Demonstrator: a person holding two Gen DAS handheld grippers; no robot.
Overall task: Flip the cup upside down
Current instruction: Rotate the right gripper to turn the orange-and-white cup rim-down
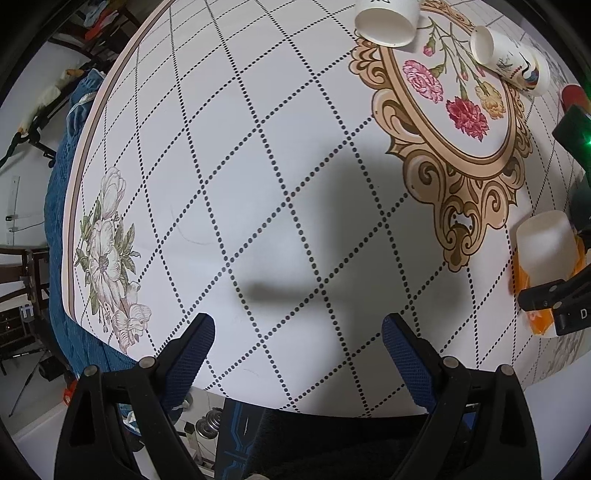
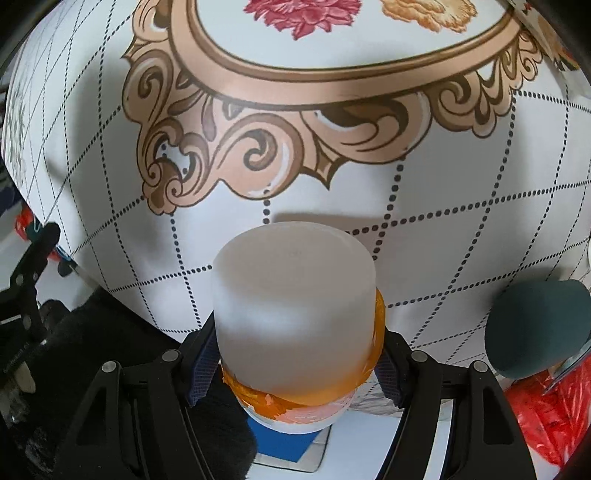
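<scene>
A frosted white cup with an orange band (image 2: 295, 314) sits between the blue pads of my right gripper (image 2: 295, 363), which is shut on it, its closed base pointing away from the camera over the near edge of the table. The same cup (image 1: 546, 254) shows at the right edge of the left wrist view, held by the right gripper's black fingers (image 1: 550, 299). My left gripper (image 1: 297, 336) is open and empty above the bare cloth near the table's front edge.
The tablecloth (image 1: 258, 147) has a dotted diamond grid, flower prints and an ornate tan frame (image 2: 258, 92). Two paper cups (image 1: 388, 22) (image 1: 509, 59) lie on their sides at the far side. A dark teal round object (image 2: 535, 328) and red plastic (image 2: 546, 413) sit at right.
</scene>
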